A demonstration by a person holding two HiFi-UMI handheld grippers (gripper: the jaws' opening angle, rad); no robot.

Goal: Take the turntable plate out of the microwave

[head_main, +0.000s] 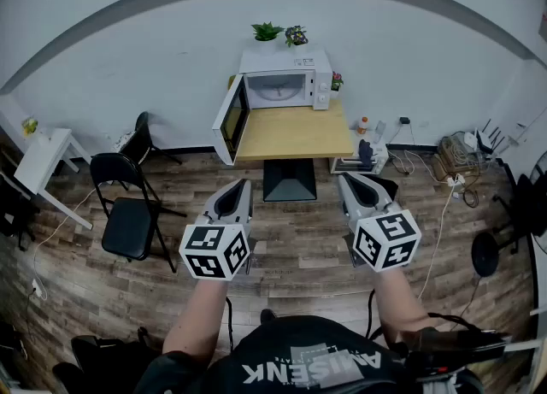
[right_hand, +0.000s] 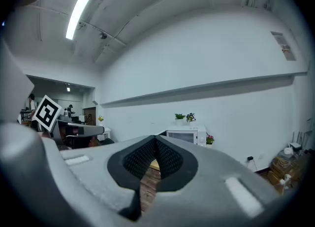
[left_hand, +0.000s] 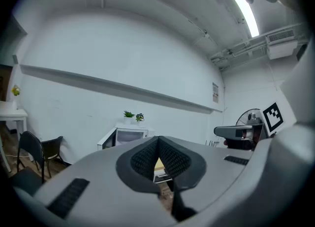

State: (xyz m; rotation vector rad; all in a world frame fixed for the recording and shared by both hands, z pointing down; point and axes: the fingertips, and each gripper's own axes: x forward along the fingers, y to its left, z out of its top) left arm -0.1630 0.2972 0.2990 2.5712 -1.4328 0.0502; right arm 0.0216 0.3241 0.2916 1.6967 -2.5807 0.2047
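1. Hovering side by side, the left gripper [head_main: 243, 184] and right gripper [head_main: 344, 178] both have jaws pressed together, holding nothing.
2. Straight ahead and well apart, the open microwave [head_main: 286, 85] on a table [head_main: 295, 136] holds the turntable plate [head_main: 277, 93]; neither gripper seems nearer.

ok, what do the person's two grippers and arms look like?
Left gripper and right gripper: light grey moulded plastic, tapered jaws with black textured pads. Each carries a white marker cube with black squares. Person wears a black T-shirt, white print.

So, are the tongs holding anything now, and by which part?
Nothing is held: the left tongs and the right tongs are both shut and empty.
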